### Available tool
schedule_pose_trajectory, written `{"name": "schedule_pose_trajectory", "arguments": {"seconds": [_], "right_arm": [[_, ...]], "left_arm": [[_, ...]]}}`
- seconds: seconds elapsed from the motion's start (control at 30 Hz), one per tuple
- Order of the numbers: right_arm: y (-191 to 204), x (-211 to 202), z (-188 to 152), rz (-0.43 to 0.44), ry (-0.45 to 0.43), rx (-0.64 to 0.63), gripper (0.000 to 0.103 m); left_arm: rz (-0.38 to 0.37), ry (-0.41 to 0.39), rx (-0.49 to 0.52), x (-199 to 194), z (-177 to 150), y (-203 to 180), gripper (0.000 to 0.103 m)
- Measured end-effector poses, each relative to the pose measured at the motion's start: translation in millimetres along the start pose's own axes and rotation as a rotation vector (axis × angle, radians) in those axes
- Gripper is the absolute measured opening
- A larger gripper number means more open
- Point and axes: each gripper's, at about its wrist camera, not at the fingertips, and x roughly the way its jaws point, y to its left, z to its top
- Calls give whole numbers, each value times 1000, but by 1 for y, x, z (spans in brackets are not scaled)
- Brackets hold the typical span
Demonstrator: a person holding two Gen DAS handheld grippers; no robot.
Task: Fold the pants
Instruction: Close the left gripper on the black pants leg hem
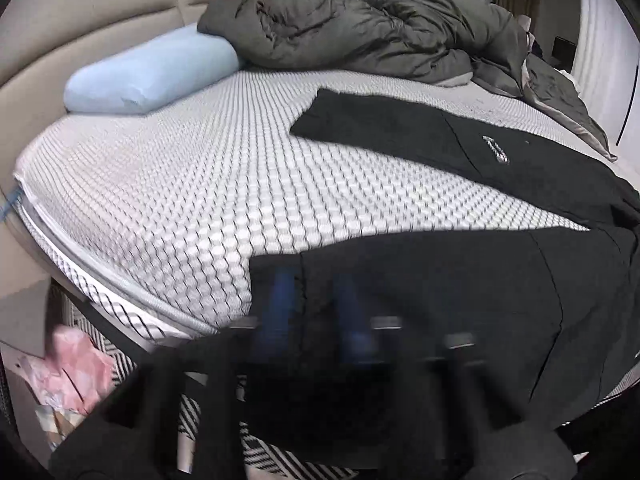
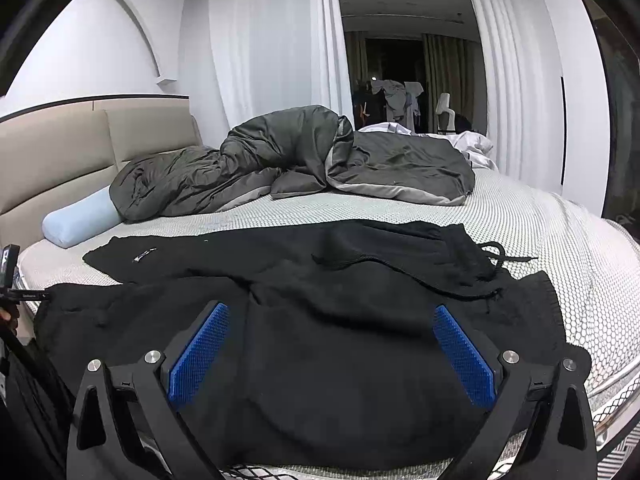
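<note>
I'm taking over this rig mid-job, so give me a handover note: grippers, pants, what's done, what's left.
Left hand-held gripper: shut on the near-leg hem of the black pants; the view is blurred.
Right hand-held gripper: open above the pants, holding nothing.
Pants lie spread on the bed, legs apart.
Done: no fold yet.
Left: bring the legs together, then fold.

A bed (image 2: 560, 232) with honeycomb-patterned cover fills the room; a beige padded headboard (image 2: 60, 152) backs it. White curtains (image 2: 260, 40) hang behind; a dark doorway (image 2: 396, 72) opens between them.
</note>
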Motion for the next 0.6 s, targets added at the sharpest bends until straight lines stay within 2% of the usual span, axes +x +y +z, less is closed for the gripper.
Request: {"name": "schedule_pose_trajectory", "arguments": {"seconds": [0.1, 0.17, 0.2, 0.23, 0.27, 0.3, 0.33, 0.4, 0.47, 0.53, 0.57, 0.6], "right_arm": [[-4, 0, 0, -4, 2, 11, 103], [-4, 0, 0, -1, 2, 14, 103], [-4, 0, 0, -2, 1, 11, 103], [-4, 0, 0, -3, -1, 8, 103], [-4, 0, 0, -5, -1, 5, 103], [-4, 0, 0, -5, -1, 4, 103], [-4, 0, 0, -5, 1, 3, 103], [-4, 1, 0, -6, 3, 3, 103], [-5, 0, 1, -8, 2, 5, 103], [-9, 0, 3, -25, 4, 9, 103], [-13, 0, 3, -41, 12, 13, 103], [-20, 0, 4, -61, 22, 23, 103]], "left_arm": [[-3, 12, 23, -2, 4, 1, 0], [16, 13, 17, -4, -1, 1, 4], [27, 18, 16, -7, -2, -1, 16], [38, 17, 20, -9, -3, -4, 40], [55, 6, 23, -12, -6, -6, 58], [68, -9, 23, -16, -8, -9, 83], [78, -25, 21, -18, -9, -7, 88], [74, -1, 17, -14, -10, -6, 88], [46, 19, 2, -4, -8, -4, 79], [-4, 42, -9, 6, -7, -7, 53], [-8, 40, -11, 8, -5, -10, 51], [-3, 32, -1, 12, -3, -13, 40]]}}
